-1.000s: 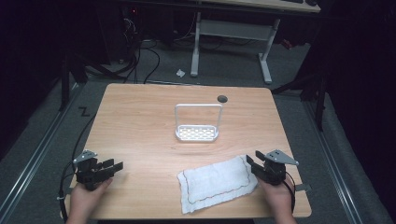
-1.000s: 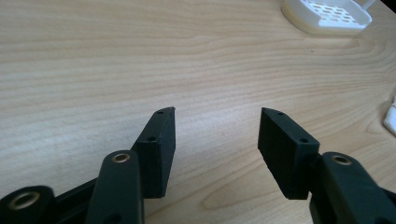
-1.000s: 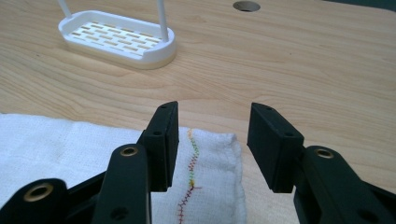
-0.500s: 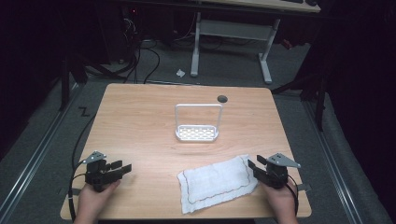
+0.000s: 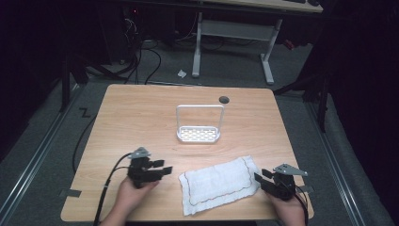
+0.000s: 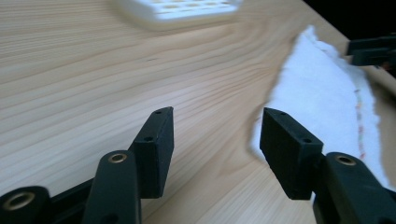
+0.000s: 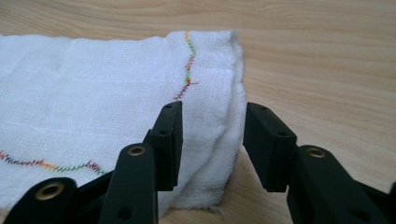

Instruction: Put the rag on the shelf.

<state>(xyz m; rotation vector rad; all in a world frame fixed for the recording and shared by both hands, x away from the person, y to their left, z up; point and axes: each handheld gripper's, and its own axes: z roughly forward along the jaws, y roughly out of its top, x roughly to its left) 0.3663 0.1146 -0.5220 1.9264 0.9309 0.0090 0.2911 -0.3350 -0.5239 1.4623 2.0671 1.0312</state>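
**Right claw straddles the cloth's edge; left claw near its other end**

A white cloth (image 5: 219, 184) with a coloured stitched border lies flat near the front edge of the counter (image 5: 141, 117), between the two claws. The right claw (image 7: 212, 140) sits at the cloth's right end, its jaws apart and just now closing, with the folded edge of the cloth between them; the pads do not yet press on it. The left claw (image 6: 215, 140) hovers over bare wood just beside the cloth's left end, jaws apart with nothing between them. Behind the cloth, toward the counter's middle, stands a white rack (image 5: 199, 124) with an upright handle.
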